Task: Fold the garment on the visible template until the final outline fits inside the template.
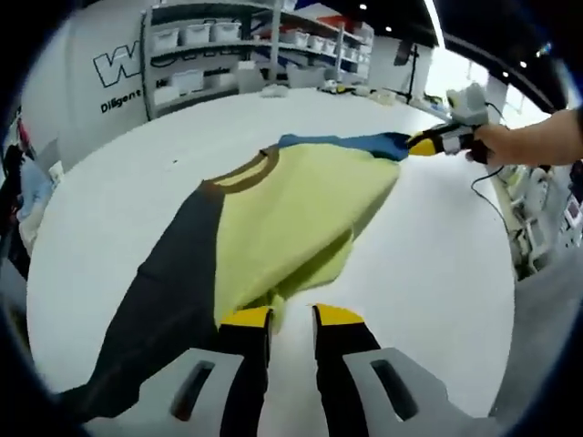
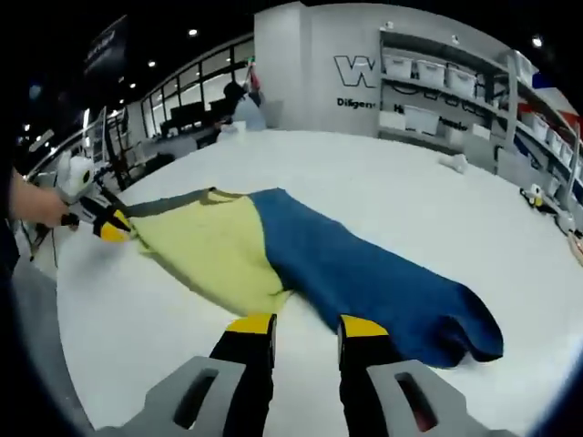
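A yellow garment (image 1: 291, 209) lies spread on the white table (image 1: 437, 273), with a dark grey sleeve (image 1: 173, 273) to one side and a blue sleeve (image 1: 346, 143) at the far side. My left gripper (image 1: 292, 319) stands open, and a corner of the yellow cloth reaches its tips. In the right gripper view the same garment (image 2: 209, 246) shows its blue sleeve (image 2: 383, 282) running to the right. My right gripper (image 2: 307, 328) is open just short of the cloth edge. Each gripper appears in the other's view, right gripper (image 1: 419, 143) at the blue sleeve, left gripper (image 2: 111, 226) at the yellow edge.
Shelves with white bins (image 1: 237, 55) stand behind the table, seen again as shelves (image 2: 437, 91) in the right gripper view. A person's hand (image 1: 519, 146) holds the right gripper. The table edge (image 2: 55, 300) runs close by on the left. Bare tabletop (image 2: 383, 191) lies beyond the garment.
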The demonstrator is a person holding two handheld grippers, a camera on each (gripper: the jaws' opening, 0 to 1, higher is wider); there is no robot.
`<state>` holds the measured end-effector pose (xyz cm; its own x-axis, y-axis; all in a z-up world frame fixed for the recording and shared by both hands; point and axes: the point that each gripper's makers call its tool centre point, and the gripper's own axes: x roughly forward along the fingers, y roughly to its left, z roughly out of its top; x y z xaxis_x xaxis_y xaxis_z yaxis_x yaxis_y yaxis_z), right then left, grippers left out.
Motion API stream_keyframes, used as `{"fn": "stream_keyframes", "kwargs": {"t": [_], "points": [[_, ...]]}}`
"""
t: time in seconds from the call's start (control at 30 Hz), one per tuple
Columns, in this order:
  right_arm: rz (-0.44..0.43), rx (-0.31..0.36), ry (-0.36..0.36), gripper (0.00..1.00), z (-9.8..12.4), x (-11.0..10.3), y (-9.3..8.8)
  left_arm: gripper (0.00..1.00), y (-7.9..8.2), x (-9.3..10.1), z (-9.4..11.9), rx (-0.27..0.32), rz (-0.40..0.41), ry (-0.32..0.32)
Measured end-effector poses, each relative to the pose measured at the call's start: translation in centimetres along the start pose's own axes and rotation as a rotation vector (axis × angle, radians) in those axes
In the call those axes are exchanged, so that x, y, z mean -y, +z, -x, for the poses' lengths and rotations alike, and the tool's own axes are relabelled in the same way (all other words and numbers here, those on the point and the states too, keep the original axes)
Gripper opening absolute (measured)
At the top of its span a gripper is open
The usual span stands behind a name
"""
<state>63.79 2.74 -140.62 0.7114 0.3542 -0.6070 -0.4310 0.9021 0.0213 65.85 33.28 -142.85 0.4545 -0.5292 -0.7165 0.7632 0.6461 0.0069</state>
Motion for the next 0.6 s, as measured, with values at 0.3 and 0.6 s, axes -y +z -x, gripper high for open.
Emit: {"fn": "stream_keyframes", "kwargs": {"t": [0.3, 0.6], "points": [[0.264, -0.017, 0.151, 0.28, -2.7, -5.9, 0.6, 0.10, -0.4, -0.6, -1.6, -0.060, -0.046, 0.017], [0.408, 0.005, 0.258, 0.19, -4.8, -11.1, 2.5, 0.01, 0.8, 0.2, -0.5, -0.048, -0.031, -0.080]]}}
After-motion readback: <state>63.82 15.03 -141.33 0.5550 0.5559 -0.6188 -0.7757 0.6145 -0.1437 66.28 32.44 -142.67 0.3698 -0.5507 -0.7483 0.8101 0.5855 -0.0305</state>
